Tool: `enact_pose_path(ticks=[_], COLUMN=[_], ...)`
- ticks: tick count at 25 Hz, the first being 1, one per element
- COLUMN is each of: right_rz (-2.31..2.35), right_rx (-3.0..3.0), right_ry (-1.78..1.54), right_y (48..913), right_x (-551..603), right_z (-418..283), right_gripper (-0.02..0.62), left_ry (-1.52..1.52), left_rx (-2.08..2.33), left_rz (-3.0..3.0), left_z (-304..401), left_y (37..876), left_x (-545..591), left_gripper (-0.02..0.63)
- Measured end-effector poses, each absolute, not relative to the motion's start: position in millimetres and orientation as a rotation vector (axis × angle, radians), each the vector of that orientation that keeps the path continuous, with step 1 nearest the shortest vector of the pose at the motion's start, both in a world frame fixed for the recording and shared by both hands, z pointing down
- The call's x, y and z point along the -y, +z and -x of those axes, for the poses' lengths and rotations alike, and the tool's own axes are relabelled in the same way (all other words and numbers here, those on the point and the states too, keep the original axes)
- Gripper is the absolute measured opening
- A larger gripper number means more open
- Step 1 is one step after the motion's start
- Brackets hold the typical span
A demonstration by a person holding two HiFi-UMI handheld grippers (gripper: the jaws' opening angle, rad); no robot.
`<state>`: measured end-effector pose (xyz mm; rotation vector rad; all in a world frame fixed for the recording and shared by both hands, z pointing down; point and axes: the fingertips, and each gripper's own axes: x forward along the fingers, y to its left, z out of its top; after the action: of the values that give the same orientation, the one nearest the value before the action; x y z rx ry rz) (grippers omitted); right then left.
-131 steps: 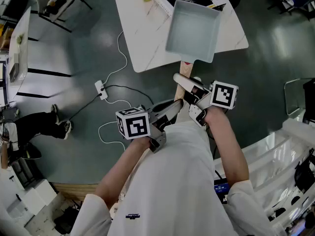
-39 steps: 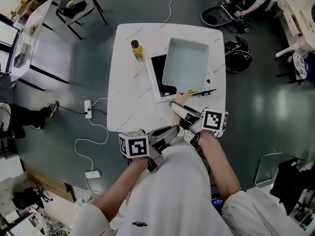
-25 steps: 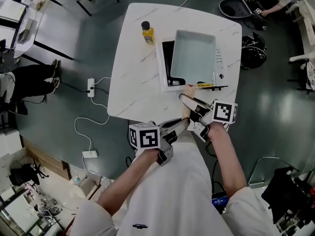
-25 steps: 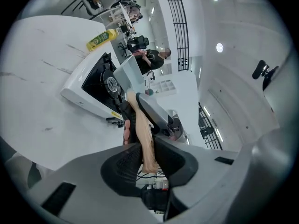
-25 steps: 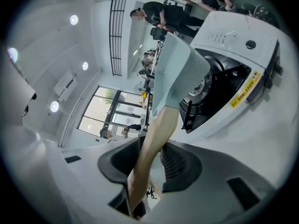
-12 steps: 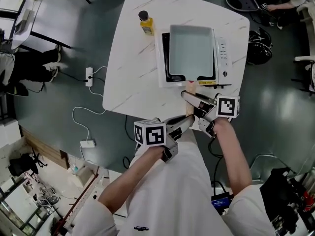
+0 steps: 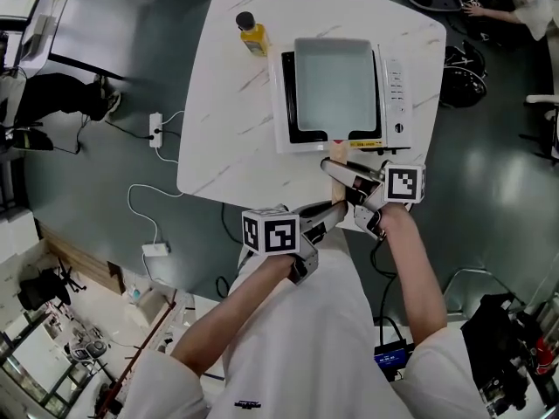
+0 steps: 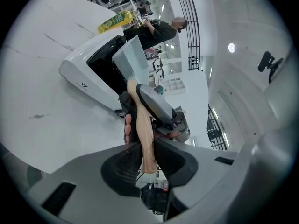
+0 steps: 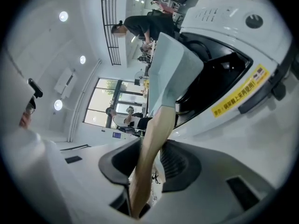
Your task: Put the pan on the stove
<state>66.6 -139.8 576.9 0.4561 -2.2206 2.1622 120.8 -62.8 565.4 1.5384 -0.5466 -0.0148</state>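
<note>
The left claw (image 8: 147, 158) is shut on the wooden handle (image 8: 144, 125). Its two dark pads press on the handle from both sides, right at the handle's near end. The right claw (image 9: 150, 164) is shut on the same handle (image 9: 156, 134), with the wood squeezed between its pads. From the head view, the right claw (image 7: 332, 168) grips the handle (image 7: 337, 152) closer to the pan. The left claw (image 7: 334, 208) grips it farther back, near the person's body. The two claws are just beside each other.

The handle leads up to the pan (image 7: 334, 81). The pan is pale blue and square, with nothing in it. It sits over the black top of the stove (image 7: 395, 94). In the right gripper view the pan (image 9: 175, 69) looks tipped, with its handle side low. I cannot tell if it touches the stove (image 9: 233, 27).

The stove is white with buttons down its right side and a yellow sticker (image 7: 366, 144) on its near edge. It stands on a white surface (image 7: 229, 120). A yellow bottle (image 7: 251, 35) with a dark cap stands on the surface near the stove's far left corner, apart from it. A white cord (image 7: 153, 208) lies on the dark floor (image 7: 105, 190) beside the surface.
</note>
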Motion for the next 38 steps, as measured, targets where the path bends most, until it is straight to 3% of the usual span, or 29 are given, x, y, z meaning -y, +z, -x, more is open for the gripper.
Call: enact_pose_path(ticks=[9,14,20,23,32,36,38], right_rz=[-0.532,-0.554,-0.674,-0.746,-1.014,-1.128,-1.162], right_rx=[2.208,2.218,2.216,2.207,2.234,2.335,2.393], right_ry=[2.259,2.250,2.127,2.087,1.906,1.779,1.692], right_y=[582,582,586,585,559,522,500], right_x=[141,141,150,154,163,167,164], right_z=[-70,-71,-79,-88,-121,-130,-129], right_gripper=[0.118,0.146,0.270,0.290,0.288,0.192,0.181], left_ry=[0.029,0.019,0.003,0.008,0.091,0.089,0.092], left_rx=[0.527,0.500,0.507,0.506,0.609,0.676,0.703], left_rz=[-1.497,-1.474,-1.483,-1.503,-1.628,-1.711,-1.757], left_z=[-127,-128,-119,-116,-85,-66,-56], left_y=[576,573,568,562,550,528,515], left_x=[60,59,63,63,75,93,98], left_gripper=[0.083,0.104,0.160,0.160,0.170,0.155,0.127])
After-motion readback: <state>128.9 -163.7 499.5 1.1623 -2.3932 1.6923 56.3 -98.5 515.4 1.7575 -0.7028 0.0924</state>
